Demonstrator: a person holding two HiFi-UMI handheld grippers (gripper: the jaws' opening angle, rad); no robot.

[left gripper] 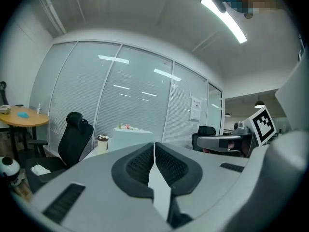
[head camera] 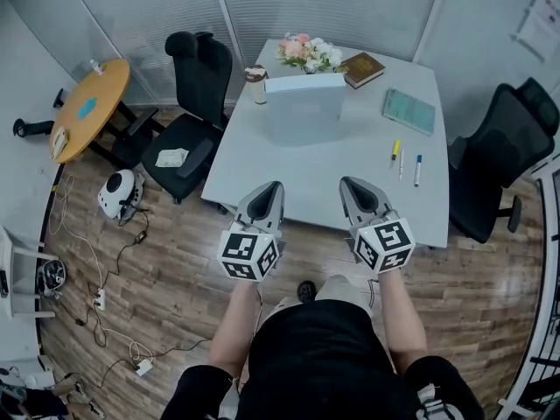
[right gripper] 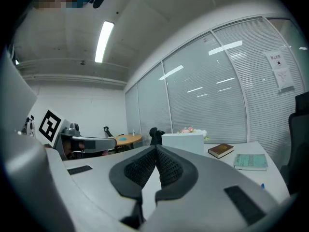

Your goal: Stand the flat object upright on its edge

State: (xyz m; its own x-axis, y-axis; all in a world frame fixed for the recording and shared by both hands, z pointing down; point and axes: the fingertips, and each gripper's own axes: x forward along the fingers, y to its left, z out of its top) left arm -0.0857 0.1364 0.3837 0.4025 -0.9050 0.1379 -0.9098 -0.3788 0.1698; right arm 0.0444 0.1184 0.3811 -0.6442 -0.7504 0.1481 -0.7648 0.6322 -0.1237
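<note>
One white table (head camera: pixel 324 178) is shown, with the flat white slab (head camera: pixel 304 116) at its far end, apparently already upright on its edge. The standing step is judged done, so only a check for wobble is called for. The left gripper (head camera: pixel 272 188) and right gripper (head camera: pixel 349 184) are clamped shut on nothing, well apart from the slab. A brown book (right gripper: pixel 220 150) is shown only in the right gripper view, and a cup (left gripper: pixel 102 144) only in the left.

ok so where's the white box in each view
Head view: white box top centre, towards the far end of the table.
Left gripper view: left of centre, just right of the cup.
Right gripper view: right of centre, left of the brown book.
Shared landmark: the flowers right behind it, seen in all three views.
</note>
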